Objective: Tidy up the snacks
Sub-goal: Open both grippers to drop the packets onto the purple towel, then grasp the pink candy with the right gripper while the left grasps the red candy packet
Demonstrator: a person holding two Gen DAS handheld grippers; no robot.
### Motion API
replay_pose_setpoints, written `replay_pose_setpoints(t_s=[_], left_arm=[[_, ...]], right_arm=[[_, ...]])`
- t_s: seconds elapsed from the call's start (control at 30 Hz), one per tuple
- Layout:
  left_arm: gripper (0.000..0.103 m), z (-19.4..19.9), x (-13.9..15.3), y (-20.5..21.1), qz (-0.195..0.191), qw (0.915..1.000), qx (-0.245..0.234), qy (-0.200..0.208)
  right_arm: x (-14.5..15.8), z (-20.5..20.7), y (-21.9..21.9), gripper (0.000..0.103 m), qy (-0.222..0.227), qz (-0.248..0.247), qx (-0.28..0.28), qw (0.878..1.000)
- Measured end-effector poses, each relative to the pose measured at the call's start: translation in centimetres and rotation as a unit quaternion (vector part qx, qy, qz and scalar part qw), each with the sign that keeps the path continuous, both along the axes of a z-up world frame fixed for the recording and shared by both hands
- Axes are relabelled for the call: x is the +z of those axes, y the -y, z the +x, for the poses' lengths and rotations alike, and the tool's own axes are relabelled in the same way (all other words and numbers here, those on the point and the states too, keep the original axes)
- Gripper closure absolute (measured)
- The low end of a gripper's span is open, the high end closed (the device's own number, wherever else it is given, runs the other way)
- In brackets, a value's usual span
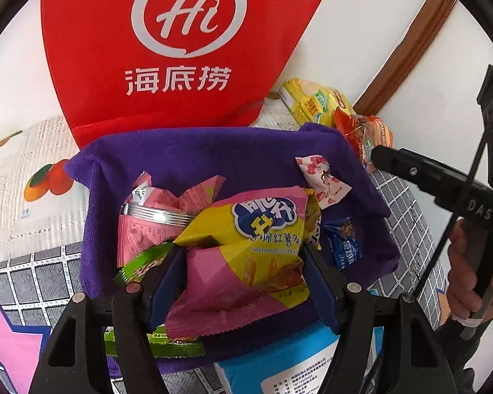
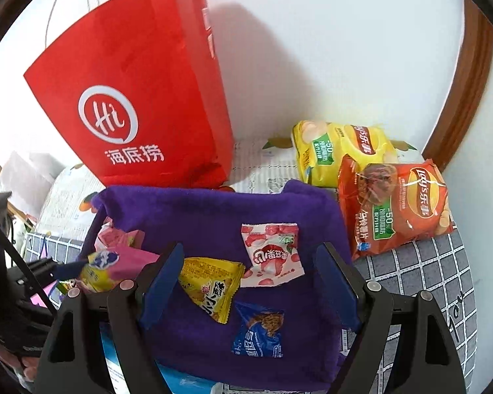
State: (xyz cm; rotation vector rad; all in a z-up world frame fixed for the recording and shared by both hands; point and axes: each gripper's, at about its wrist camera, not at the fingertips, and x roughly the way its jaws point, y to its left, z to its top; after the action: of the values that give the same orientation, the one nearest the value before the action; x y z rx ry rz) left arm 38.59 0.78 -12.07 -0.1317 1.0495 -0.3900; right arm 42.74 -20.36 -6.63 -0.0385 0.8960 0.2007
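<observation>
Bulging pink-and-yellow snack bag (image 1: 246, 252) (crinkled) between the left gripper (image 1: 243, 282) pads.

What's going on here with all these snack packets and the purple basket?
A person holding a gripper in each hand is sorting snacks into a purple cloth basket. The left gripper is closed on a pink-and-yellow sweet potato snack bag over the basket. The right gripper hangs open above small packets already inside. Two bags of chips lie outside, beside a red paper bag.

Probably a home: fruit-print tablecloth (image 1: 33, 164), wooden door frame (image 2: 466, 98).
</observation>
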Motion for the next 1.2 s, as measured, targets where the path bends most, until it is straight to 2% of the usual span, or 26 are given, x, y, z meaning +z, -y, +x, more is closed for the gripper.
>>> replay_pose_setpoints(t_s=[0.33, 0.53, 0.77, 1.03, 1.2], left_arm=[[0.031, 0.5, -0.2, 0.6, 0.001, 0.9998, 0.0, -0.019], [0.02, -0.4, 1.5, 0.4, -0.008, 1.0, 0.005, -0.001], [0.017, -2.2, 4.0, 0.9, -0.022, 0.9996, -0.008, 0.018], [0.017, -5.9, 7.2, 0.8, 0.0, 0.9982, -0.003, 0.059], [0.018, -9.3, 7.0, -0.5, 0.015, 0.9979, -0.001, 0.063]], right_arm=[[0.8, -0.6, -0.1, 0.021, 0.007, 0.01, -0.001, 1.0], [1.4, -2.2, 0.5, 0.021, 0.013, 0.041, -0.013, 0.999], [2.9, -6.0, 2.3, 0.021, 0.017, 0.084, -0.032, 0.996], [4.2, -12.3, 2.6, 0.021, 0.026, 0.067, -0.044, 0.996], [2.7, -15.8, 2.0, 0.022, 0.018, 0.054, -0.045, 0.997]])
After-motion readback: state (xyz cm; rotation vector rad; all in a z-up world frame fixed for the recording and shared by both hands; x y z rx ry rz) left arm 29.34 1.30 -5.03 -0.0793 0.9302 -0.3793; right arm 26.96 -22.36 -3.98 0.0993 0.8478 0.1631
